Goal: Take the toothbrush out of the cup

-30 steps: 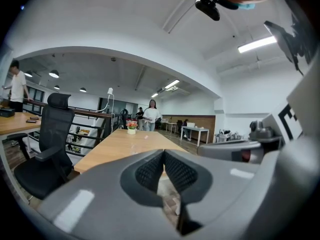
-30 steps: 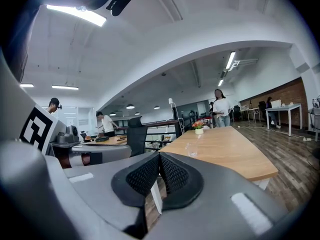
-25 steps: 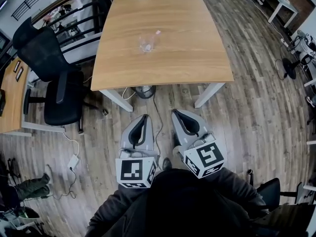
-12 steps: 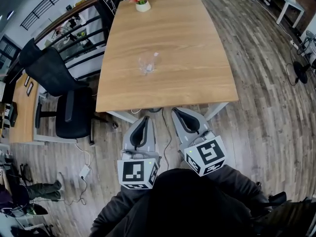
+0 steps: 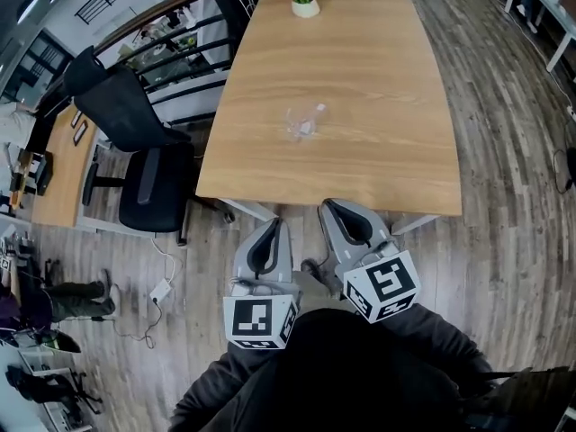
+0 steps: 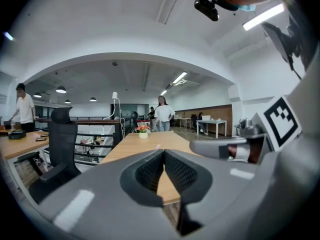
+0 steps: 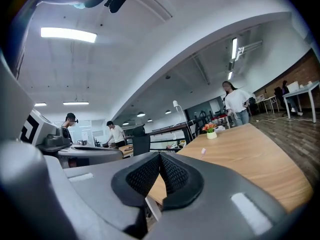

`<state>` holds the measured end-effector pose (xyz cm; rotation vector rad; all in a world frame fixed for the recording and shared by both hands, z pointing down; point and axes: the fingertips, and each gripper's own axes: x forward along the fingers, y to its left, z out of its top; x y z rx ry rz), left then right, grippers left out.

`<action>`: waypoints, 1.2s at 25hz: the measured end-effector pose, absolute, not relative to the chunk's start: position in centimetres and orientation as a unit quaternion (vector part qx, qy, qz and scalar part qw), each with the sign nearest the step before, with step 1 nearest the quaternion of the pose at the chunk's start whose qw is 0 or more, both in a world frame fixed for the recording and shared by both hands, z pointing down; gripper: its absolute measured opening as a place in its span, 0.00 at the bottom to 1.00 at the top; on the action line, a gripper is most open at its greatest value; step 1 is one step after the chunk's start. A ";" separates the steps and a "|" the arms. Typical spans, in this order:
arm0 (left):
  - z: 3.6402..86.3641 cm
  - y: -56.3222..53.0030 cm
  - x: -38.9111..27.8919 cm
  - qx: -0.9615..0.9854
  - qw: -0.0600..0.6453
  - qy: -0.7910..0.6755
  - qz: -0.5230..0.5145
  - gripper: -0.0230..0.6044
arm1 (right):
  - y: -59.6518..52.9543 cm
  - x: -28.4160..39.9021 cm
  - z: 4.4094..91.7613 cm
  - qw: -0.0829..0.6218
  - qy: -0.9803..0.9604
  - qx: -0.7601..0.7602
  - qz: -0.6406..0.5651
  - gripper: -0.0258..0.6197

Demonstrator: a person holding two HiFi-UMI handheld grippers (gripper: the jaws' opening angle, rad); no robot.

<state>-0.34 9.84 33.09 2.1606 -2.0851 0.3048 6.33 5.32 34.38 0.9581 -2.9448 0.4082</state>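
Note:
A clear cup [image 5: 298,125] stands on the wooden table [image 5: 369,61], toward its near half. A toothbrush [image 5: 317,111] with a pink head leans out of the cup to the right. The pink head [image 7: 203,151] also shows small in the right gripper view. Both grippers hang short of the table's near edge, over the floor. My left gripper [image 5: 274,225] is shut with nothing in it, its pads pressed together [image 6: 163,152]. Beside it, my right gripper [image 5: 329,208] is shut and empty too [image 7: 160,155]. The cup is well ahead of both.
A small pot of flowers [image 5: 305,4] sits at the table's far end. A black office chair [image 5: 144,165] stands left of the table, with a second desk [image 5: 54,169] beyond it. A cable and power brick [image 5: 162,289] lie on the floor. People stand far off [image 6: 163,115].
The table's near edge has come closer to both grippers as they moved forward together. The cup and toothbrush have not moved on the table. Both jaws stayed shut.

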 end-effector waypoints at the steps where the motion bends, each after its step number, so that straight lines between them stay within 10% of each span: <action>1: 33.2 9.7 -1.0 0.710 0.065 -0.694 0.099 0.05 | 5.2 5.7 34.5 0.013 -0.945 0.301 0.130 0.04; 30: 34.3 -9.3 -13.3 0.799 0.086 -0.592 0.055 0.05 | -10.2 -5.8 35.6 0.058 -0.898 0.421 0.112 0.04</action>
